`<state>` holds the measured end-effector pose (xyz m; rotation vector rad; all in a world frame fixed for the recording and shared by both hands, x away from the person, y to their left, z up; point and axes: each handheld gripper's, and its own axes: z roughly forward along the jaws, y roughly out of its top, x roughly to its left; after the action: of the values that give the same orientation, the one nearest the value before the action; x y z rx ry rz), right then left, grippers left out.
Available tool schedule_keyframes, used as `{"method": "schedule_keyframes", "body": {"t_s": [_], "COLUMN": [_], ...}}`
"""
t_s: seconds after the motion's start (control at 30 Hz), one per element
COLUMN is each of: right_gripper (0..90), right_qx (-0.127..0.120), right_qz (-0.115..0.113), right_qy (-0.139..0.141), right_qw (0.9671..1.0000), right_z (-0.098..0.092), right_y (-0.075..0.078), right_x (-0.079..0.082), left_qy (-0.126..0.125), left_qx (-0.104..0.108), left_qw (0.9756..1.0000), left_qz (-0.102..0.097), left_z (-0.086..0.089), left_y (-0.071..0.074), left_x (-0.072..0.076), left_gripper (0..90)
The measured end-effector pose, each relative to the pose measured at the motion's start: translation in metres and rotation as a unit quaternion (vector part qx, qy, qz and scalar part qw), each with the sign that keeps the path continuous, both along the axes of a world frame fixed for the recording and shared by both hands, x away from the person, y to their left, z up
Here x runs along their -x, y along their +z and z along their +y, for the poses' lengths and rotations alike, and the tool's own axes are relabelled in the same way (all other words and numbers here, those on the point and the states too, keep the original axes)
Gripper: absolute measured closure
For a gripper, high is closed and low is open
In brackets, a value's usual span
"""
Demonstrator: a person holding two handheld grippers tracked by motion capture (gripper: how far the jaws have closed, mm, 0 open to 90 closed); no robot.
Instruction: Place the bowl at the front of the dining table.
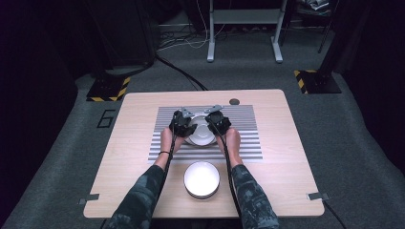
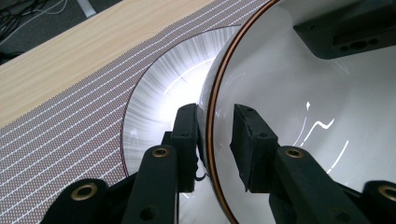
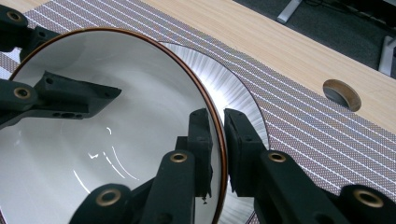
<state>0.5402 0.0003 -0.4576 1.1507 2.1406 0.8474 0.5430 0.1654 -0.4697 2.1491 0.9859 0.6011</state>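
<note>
- High view: both grippers meet at a white bowl [image 1: 200, 134] on the striped mat [image 1: 248, 119] in the middle of the surface [image 1: 138, 143]. The left gripper [image 1: 184, 126] sits at the bowl's left edge and the right gripper [image 1: 217, 123] at its right edge, so the bowl lies between them, equally near each hand. A second bowl [image 1: 202, 179] stands well apart, close to the person's side of the surface.
- Left gripper view: the bowl's copper-edged rim [image 2: 212, 100] runs up between the two black jaws. The outer jaw rests against the outside wall; the inner jaw stands off the inside wall with a visible gap. I read this gripper as straddling the rim loosely, not pinching it. The bowl is tilted, and beneath it lies a plate [image 2: 154, 102] with a rayed pattern. The right gripper [image 2: 348, 30] shows at the far rim.
- Right gripper view: the rim [image 3: 223, 140] passes between the jaws, which stand close on either side and clamp it, one inside and one outside. The plate [image 3: 229, 88] lies just behind. The left gripper [image 3: 56, 100] reaches into the bowl from the opposite side.
- Judgement: the coming move turns on the rim line between the two grips; the right side holds firm while the left needs to close before any lift.
</note>
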Motion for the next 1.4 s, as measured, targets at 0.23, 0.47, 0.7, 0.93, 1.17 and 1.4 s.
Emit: {"method": "schedule_keyframes", "body": {"t_s": [0.23, 0.47, 0.7, 0.93, 1.17, 1.4], "right_gripper": [80.4, 80.2, 81.6, 80.9, 80.7, 80.7], "right_qx": [0.002, -0.016, -0.036, -0.054, -0.052, -0.05], "right_qz": [0.002, 0.018, 0.04, 0.061, 0.071, 0.082], "right_qy": [-0.001, -0.019, -0.033, -0.033, -0.034, -0.029], "right_qw": [1.0, 0.9995, 0.998, 0.9961, 0.9956, 0.9949], "right_z": [0.0, -0.003, -0.012, -0.018, -0.017, -0.015], "right_y": [0.0, -0.004, -0.008, -0.012, -0.011, -0.01], "right_x": [-0.002, -0.007, -0.011, -0.013, -0.017, -0.024], "left_qy": [0.001, 0.001, 0.008, 0.007, 0.009, 0.012], "left_qx": [0.001, -0.001, -0.001, 0.003, 0.031, 0.03], "left_qw": [1.0, 1.0, 0.9999, 0.9999, 0.9985, 0.9973], "left_qz": [0.006, 0.008, 0.009, 0.014, 0.043, 0.065], "left_z": [0.001, -0.001, -0.002, -0.005, 0.001, 0.004], "left_y": [-0.001, -0.005, -0.009, -0.009, -0.009, -0.009], "left_x": [0.001, 0.001, 0.002, -0.001, -0.009, -0.015], "left_gripper": [71.1, 69.3, 67.6, 68.2, 69.2, 69.9]}}
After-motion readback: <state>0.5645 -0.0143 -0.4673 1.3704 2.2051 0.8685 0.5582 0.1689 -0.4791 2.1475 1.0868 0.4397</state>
